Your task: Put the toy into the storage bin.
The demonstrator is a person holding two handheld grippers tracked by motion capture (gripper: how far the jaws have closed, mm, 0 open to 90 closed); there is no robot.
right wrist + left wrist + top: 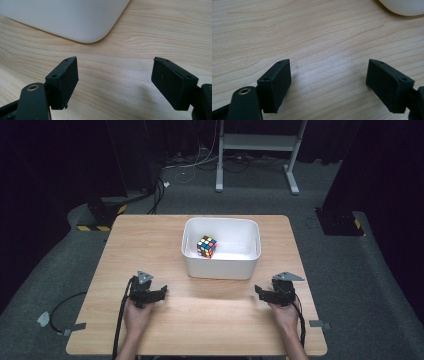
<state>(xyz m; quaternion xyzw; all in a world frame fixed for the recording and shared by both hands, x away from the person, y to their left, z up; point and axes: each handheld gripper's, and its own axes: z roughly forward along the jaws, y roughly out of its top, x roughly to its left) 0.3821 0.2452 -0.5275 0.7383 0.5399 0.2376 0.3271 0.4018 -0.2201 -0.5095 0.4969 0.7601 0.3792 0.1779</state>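
Observation:
A multicoloured puzzle cube (pixel 206 246) lies inside a white rectangular bin (pixel 221 266) at the middle of the wooden table (pixel 150 240). My left gripper (pixel 156 293) rests on the table near the front left, held by a hand, open with nothing between its jaws. My right gripper (pixel 262 292) rests at the front right, also open and empty. In the left gripper view the left gripper (pixel 328 82) has bare wood between its jaws and the bin's corner (pixel 404 7) at the top right. In the right gripper view the bin's corner (pixel 75 20) stands just ahead of the right gripper (pixel 115 82).
Grey carpet surrounds the table. A white metal frame (pixel 257 150) stands on the floor behind it, with cables (pixel 185 167) beside it. A black stand with yellow-black tape (pixel 100 217) sits at the back left. Cables trail from both grippers over the table's front edge.

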